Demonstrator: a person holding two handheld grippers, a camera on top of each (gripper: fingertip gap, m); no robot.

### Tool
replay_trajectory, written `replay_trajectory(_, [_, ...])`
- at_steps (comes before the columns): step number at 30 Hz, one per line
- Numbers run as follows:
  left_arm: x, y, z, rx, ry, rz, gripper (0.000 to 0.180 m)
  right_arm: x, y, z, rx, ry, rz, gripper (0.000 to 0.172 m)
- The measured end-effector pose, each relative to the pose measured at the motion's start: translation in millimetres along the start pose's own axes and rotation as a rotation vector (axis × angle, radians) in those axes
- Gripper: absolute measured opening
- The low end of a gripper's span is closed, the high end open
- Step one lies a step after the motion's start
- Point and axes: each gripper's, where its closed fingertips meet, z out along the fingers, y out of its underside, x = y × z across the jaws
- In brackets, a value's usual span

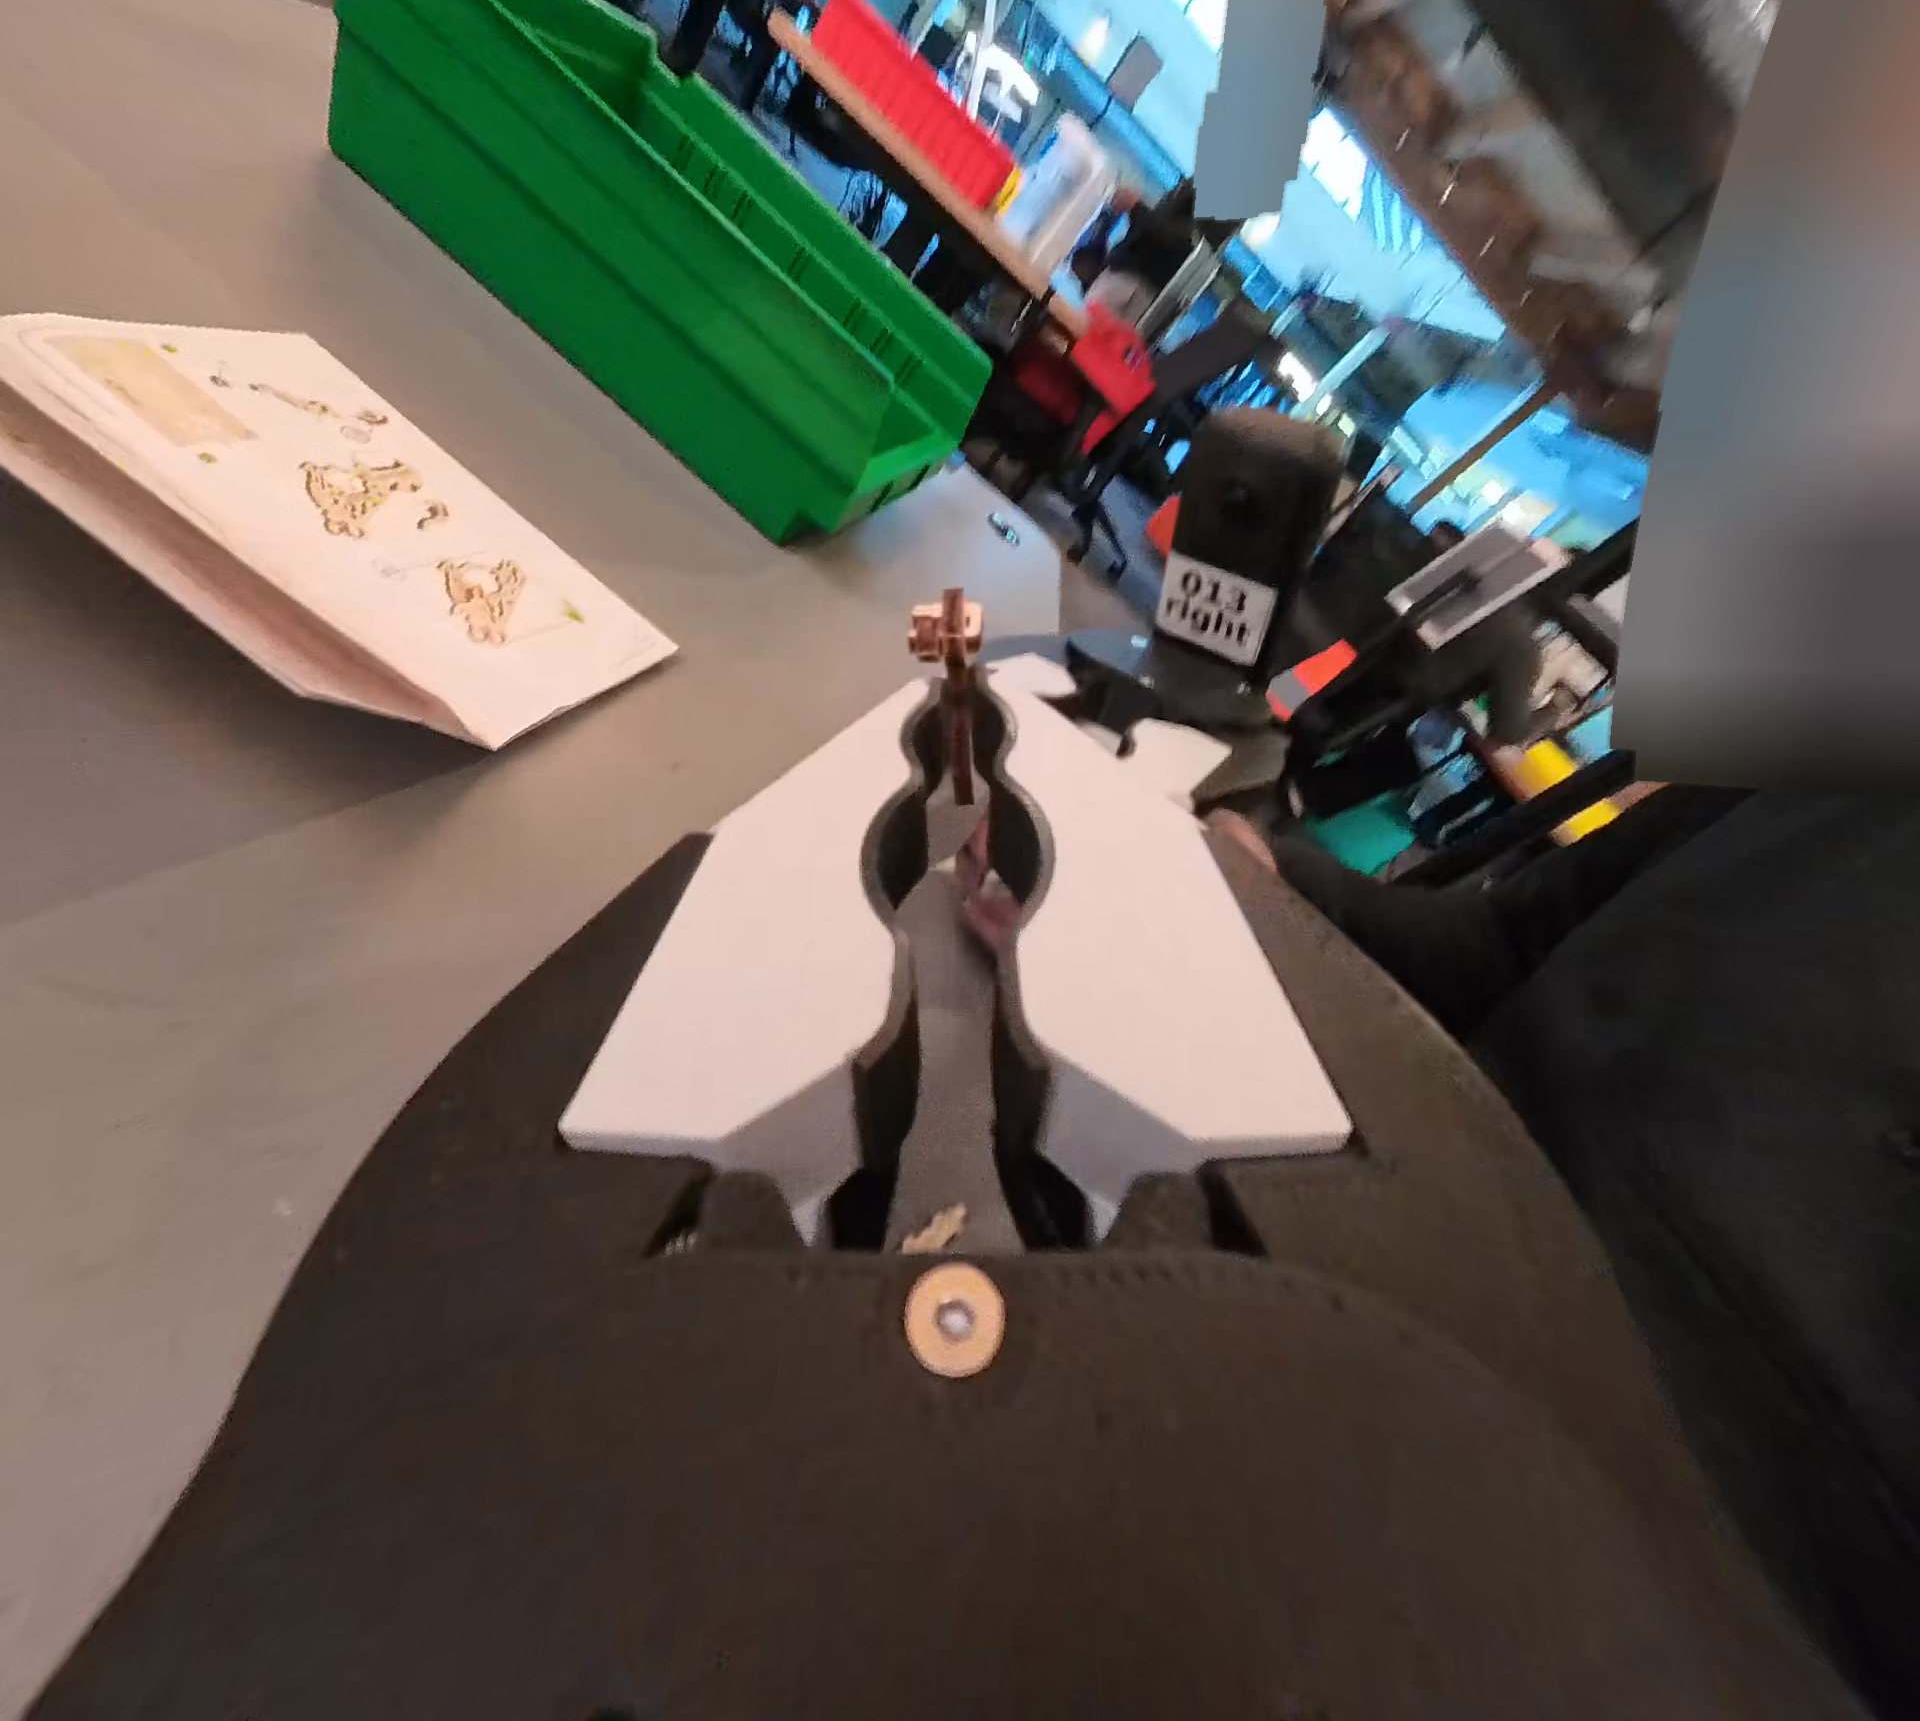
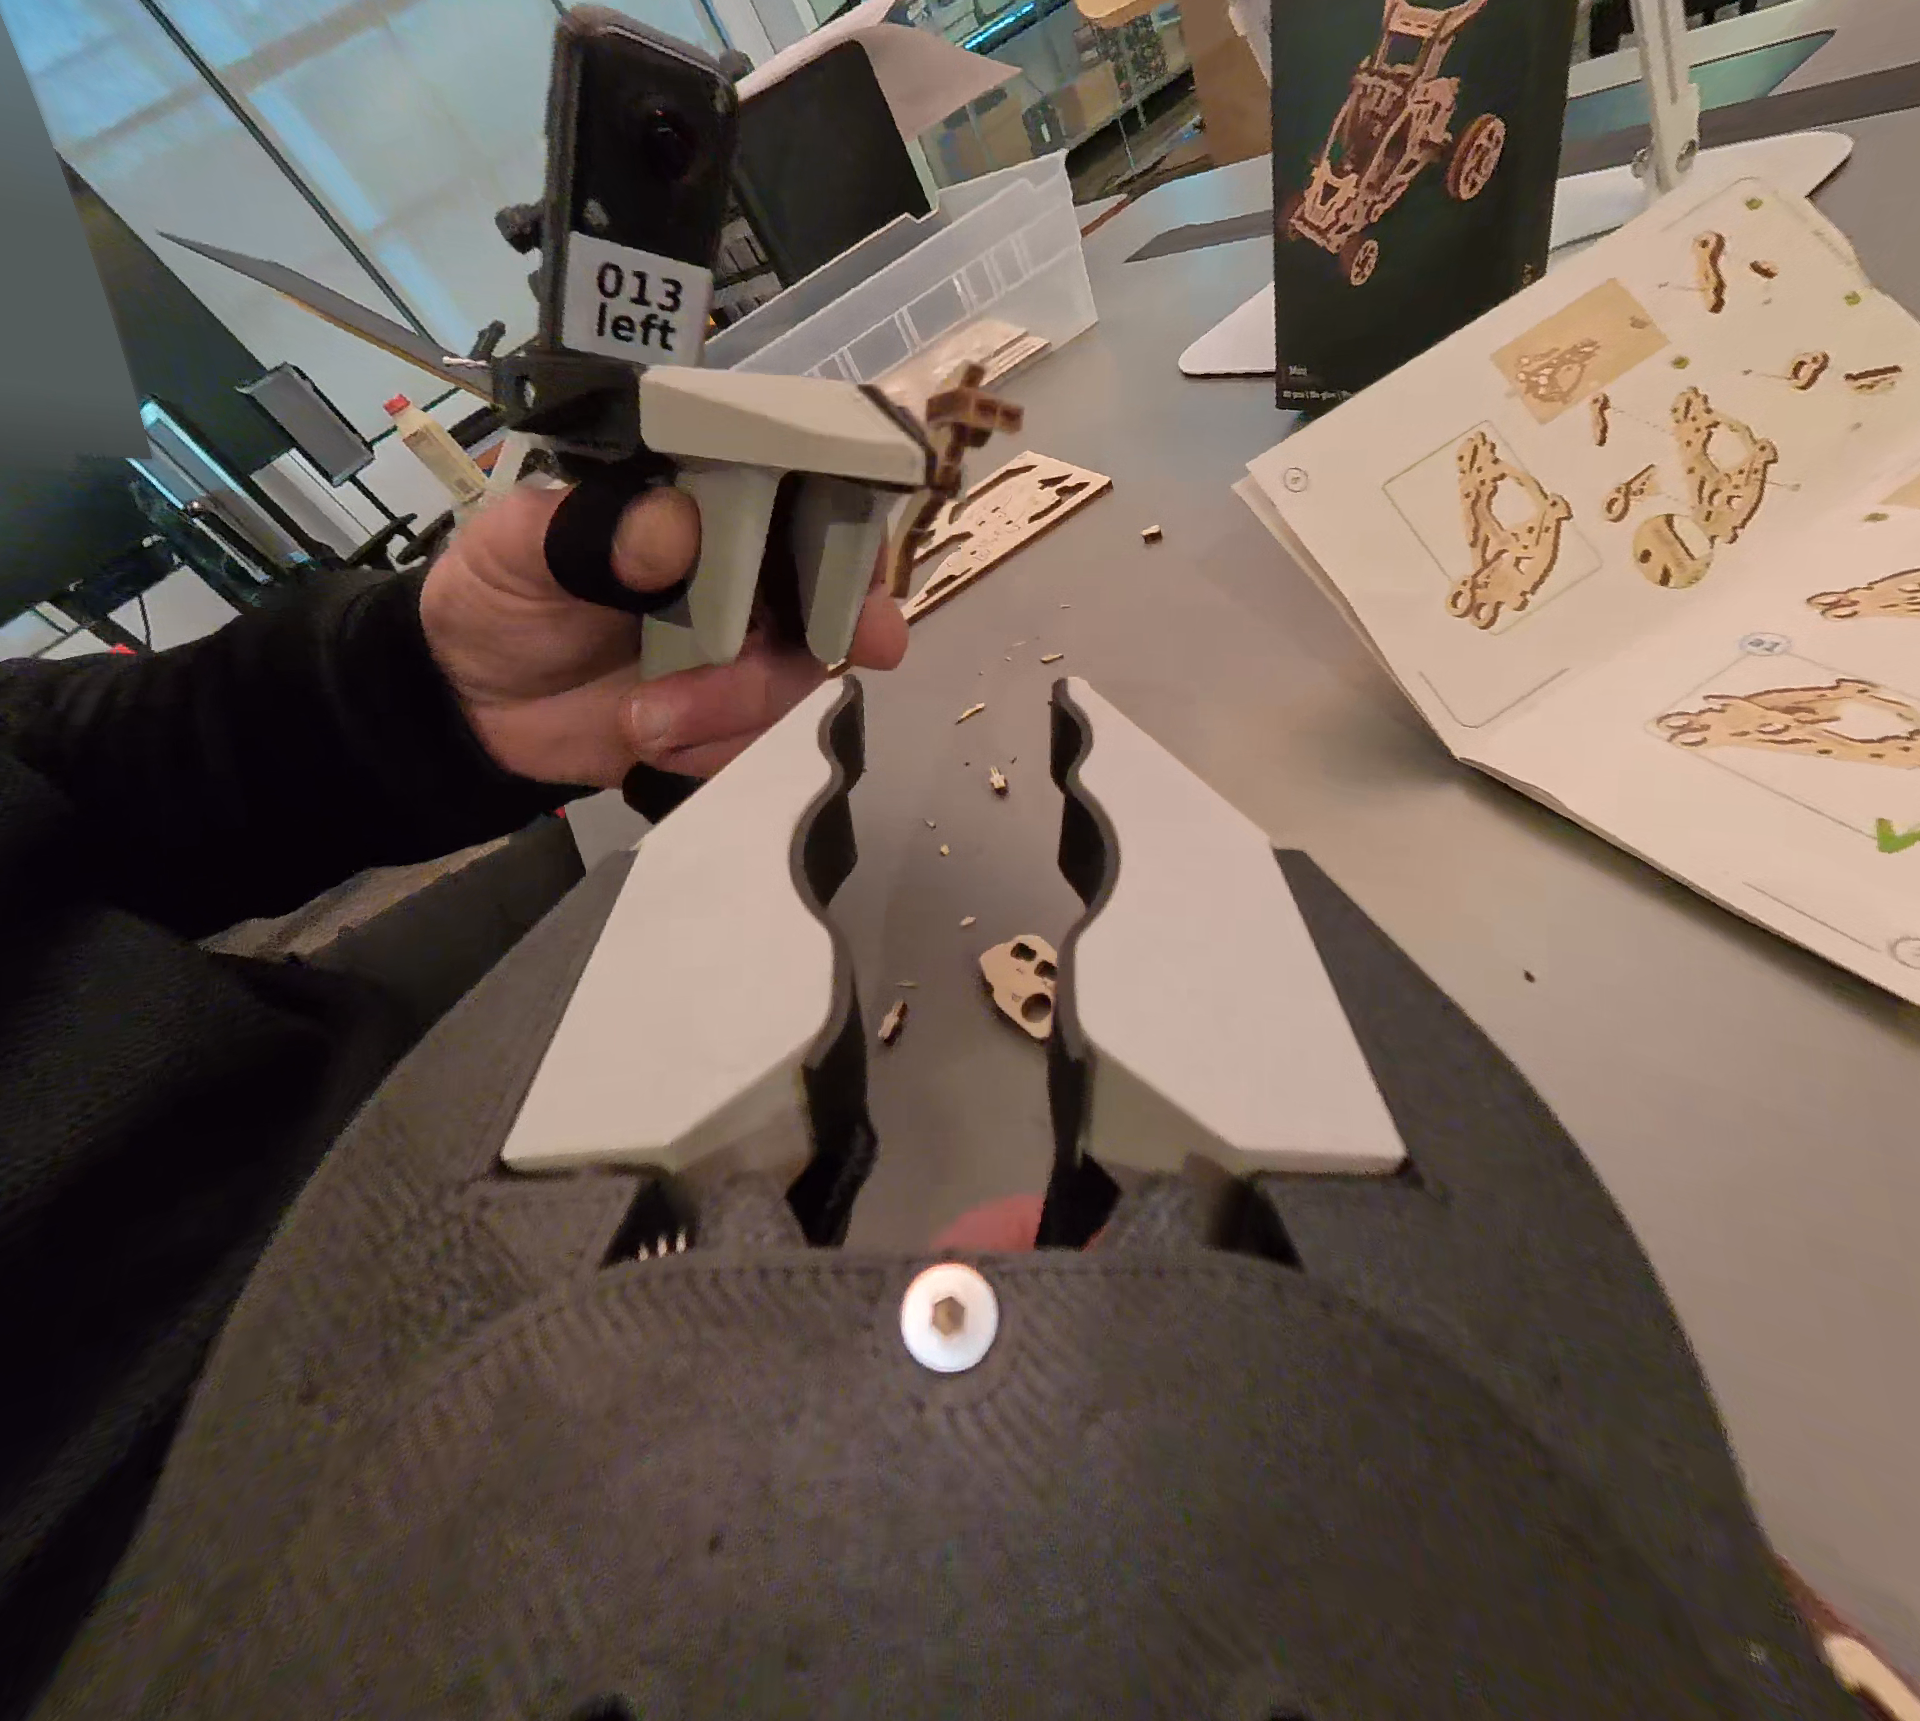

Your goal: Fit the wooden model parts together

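1. Left gripper [image 2: 925, 445], centre left in the right wrist view, is pinched on a wooden part [image 2: 961, 424] that sticks out past its tips.
2. Right gripper [image 2: 956, 705], lower centre, has its jaws spread with nothing between them.
3. A cut-out piece [image 2: 1023, 980] lies on the table [image 2: 1351, 1100] between its fingers.
4. A wooden sheet [image 2: 1008, 508] lies upper centre.
5. The booklet [image 2: 1621, 570] lies open at right.
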Motion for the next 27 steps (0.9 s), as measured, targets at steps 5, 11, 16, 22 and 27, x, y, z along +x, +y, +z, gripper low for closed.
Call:
replay_trajectory(5, [8, -2, 7, 0.085, 0.048, -0.061, 0.001, -6, -6, 5, 0.027, -0.004, 0.013, 0.022])
replay_trajectory(11, [13, -6, 7, 0.172, 0.093, -0.122, 0.001, -14, -14, 6, 0.062, -0.02, 0.007, 0.0])
replay_trajectory(16, [13, -8, 5, 0.204, 0.105, -0.129, 0.001, -16, -17, 6, 0.065, -0.021, 0.0, 0.0])
replay_trajectory(22, [14, -10, 6, 0.24, 0.108, -0.139, 0.001, -16, -20, 7, 0.072, -0.021, 0.053, 0.013])
replay_trajectory(27, [18, -8, 9, 0.239, 0.117, -0.134, 0.001, -18, -22, 8, 0.08, -0.018, 0.049, 0.0])
